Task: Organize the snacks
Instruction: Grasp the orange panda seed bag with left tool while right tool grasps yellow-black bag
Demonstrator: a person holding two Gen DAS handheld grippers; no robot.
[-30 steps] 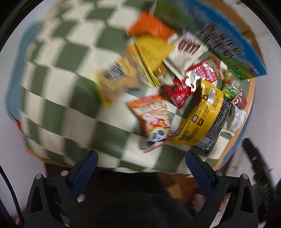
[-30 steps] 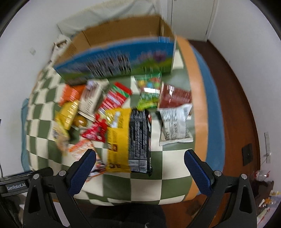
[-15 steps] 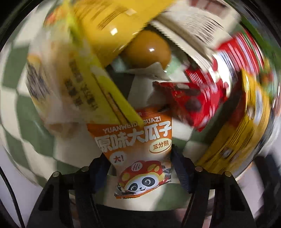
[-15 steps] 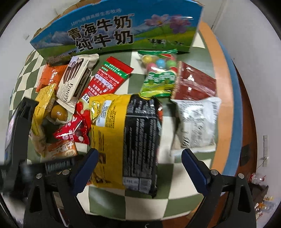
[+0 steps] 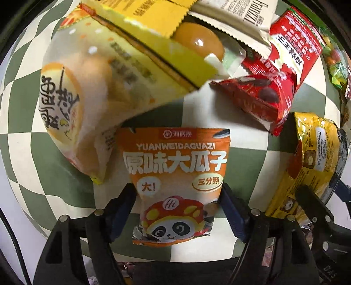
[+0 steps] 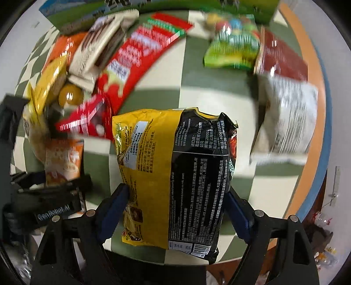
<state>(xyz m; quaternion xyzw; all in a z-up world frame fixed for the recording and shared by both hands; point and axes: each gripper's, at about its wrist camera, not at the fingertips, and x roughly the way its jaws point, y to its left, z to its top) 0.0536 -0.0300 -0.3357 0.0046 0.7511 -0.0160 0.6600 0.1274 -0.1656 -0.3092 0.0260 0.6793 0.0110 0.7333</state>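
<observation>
An orange seed packet with a panda (image 5: 175, 166) lies on the green-and-cream checked cloth (image 5: 26, 105). My left gripper (image 5: 176, 197) points down over it with a blue pad against each side; its jaws are opening a little. A yellow-and-black noodle bag (image 6: 173, 175) sits between the blue pads of my right gripper (image 6: 176, 195), whose jaws are closing on its sides. In the right wrist view the left gripper (image 6: 54, 197) shows at the left with the orange packet (image 6: 63, 160).
Around the packet lie a pale pastry bag (image 5: 87, 92), a yellow pouch (image 5: 140, 13), a round amber jelly cup (image 5: 197, 41) and red wrappers (image 5: 263, 94). A white bag (image 6: 287, 122), green sweets (image 6: 232, 48) and a blue-green carton (image 6: 72, 13) lie farther back. The table's orange edge (image 6: 316, 131) curves at the right.
Both grippers have come down onto the pile. The left one narrowed around the orange packet, the right one around the yellow-and-black bag; both packs now fill the views.
</observation>
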